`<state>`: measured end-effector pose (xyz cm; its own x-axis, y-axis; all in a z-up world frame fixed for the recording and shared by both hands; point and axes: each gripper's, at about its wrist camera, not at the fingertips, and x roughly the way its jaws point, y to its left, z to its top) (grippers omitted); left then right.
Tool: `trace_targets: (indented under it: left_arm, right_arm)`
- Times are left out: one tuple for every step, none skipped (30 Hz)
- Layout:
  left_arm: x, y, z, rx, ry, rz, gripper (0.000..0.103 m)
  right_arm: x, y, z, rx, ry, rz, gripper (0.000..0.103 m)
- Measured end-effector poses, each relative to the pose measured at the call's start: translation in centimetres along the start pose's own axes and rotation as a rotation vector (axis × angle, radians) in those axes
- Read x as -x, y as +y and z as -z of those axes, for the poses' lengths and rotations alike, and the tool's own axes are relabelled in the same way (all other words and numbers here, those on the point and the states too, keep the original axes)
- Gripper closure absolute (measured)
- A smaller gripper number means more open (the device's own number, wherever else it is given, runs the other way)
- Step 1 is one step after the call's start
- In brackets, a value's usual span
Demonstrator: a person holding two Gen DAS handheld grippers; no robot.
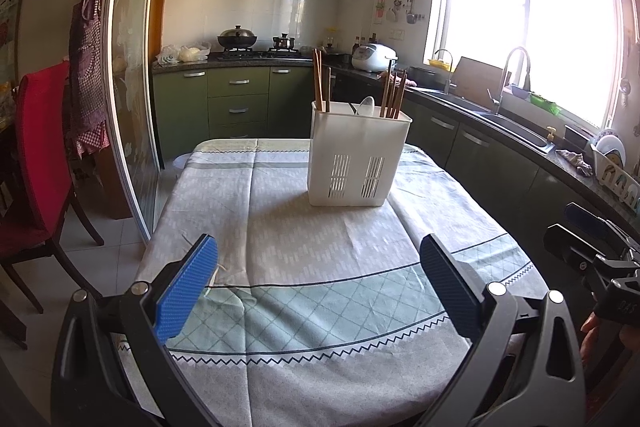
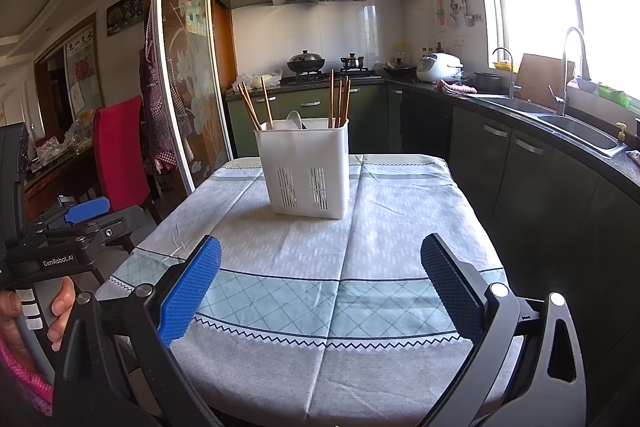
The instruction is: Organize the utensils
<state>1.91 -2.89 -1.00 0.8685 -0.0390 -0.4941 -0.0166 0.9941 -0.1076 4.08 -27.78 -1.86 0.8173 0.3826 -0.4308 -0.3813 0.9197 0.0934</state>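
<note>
Two grippers hover over the near edge of the table: the left gripper (image 1: 318, 281) and the right gripper (image 2: 320, 283), each with textured blue pads spread wide, holding nothing. Farther back on the patterned grey-green tablecloth (image 1: 320, 307) stands a white plastic holder (image 1: 356, 155), boxy with slotted vents low on its front. Wooden chopsticks (image 1: 320, 79) lean in its left and right compartments; a pale spoon (image 1: 366, 105) sits in between.
</note>
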Motion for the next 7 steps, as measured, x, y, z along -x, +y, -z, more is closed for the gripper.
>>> trace_targets:
  left_arm:
    - [-0.2,0.1,0.0,0.002,0.006,-0.003,0.007]
    - [-0.4,0.3,0.0,0.006,0.013,-0.004,0.007]
    - [-0.5,0.4,0.0,0.011,0.018,0.002,0.007]
    - [-0.8,0.6,0.0,0.016,0.023,0.004,0.007]
    - [-1.1,0.8,0.0,0.020,0.029,-0.001,0.007]
    - [-1.5,1.0,0.0,0.019,0.034,-0.014,0.007]
    - [-2.0,1.1,-0.1,0.014,0.039,-0.030,0.007]
  right_arm:
    - [-0.1,-0.1,0.0,-0.001,0.002,-0.001,0.005]
    - [-0.2,-0.1,0.0,-0.002,0.004,0.000,0.005]
    - [-0.4,-0.1,0.0,-0.001,0.007,0.001,0.005]
    - [-0.5,-0.1,-0.1,0.002,0.010,0.002,0.005]
    - [-0.8,-0.1,-0.1,0.006,0.014,0.004,0.005]
    - [-1.0,-0.2,-0.3,0.010,0.017,0.006,0.005]
    - [-1.4,-0.3,-0.4,0.013,0.021,0.010,0.005]
